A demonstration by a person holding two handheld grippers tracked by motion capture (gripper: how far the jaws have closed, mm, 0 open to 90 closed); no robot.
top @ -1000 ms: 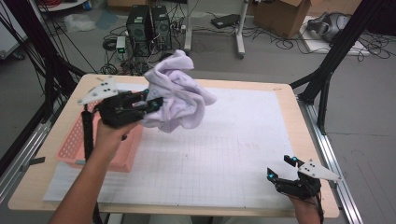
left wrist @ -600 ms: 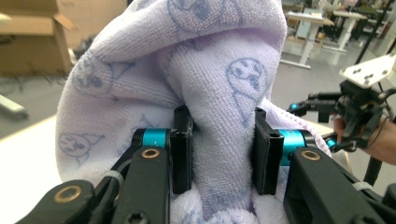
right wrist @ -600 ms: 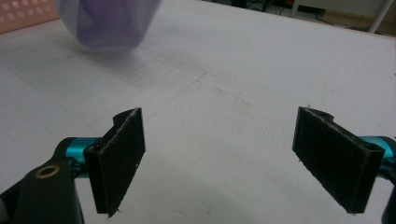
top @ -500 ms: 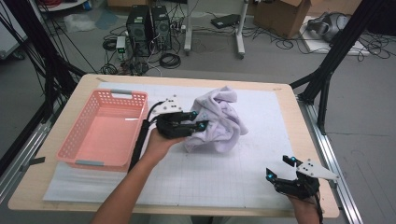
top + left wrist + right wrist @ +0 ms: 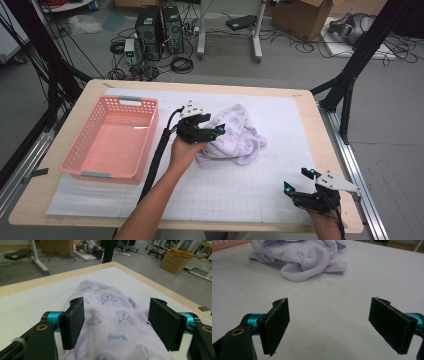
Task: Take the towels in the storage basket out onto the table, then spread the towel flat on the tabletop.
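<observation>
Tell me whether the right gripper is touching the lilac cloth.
Apart. In the right gripper view, the right gripper stands open over bare white mat, with the lilac cloth well beyond its jaws. The high view shows the same gap.

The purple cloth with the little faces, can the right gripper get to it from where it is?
Probably yes. The right gripper sits open near the table's front edge, and bare white mat lies between it and the purple cloth. Nothing blocks the way.

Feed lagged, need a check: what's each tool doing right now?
Left tool: open, jaws astride the lilac cloth, no grip on it.
Right tool: open, holding nothing, over bare mat.
</observation>
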